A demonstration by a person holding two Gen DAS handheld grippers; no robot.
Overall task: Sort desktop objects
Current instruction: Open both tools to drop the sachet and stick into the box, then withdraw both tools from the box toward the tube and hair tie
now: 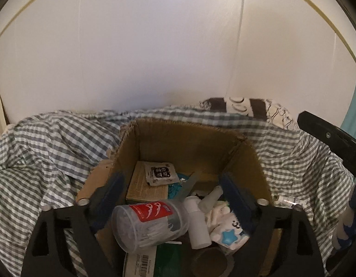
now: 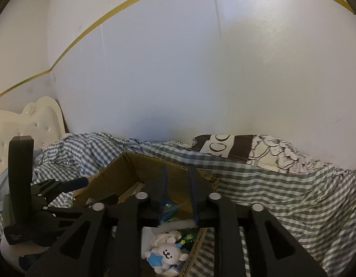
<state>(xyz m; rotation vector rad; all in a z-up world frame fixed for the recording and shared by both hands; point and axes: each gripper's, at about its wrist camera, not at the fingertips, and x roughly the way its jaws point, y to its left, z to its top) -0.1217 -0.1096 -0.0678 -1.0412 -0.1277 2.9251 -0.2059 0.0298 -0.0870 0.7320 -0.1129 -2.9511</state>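
Hovering over cardboard box (image 1: 185,138): left tongs (image 1: 171,184) wide (empty), right tongs (image 2: 178,184) narrow.

Both wrist views close above cardboard box (image 1: 189,143), angled down toward wall; share box, checked bedding (image 2: 282,189).

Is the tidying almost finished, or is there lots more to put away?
Much looks done: the cardboard box already holds a clear jar of cotton swabs, a white bottle, a bear toy and packets. Right now both claws hang over the box; the left claw is open and holds nothing. Left to do: a small vial lies outside on the checked sheet.
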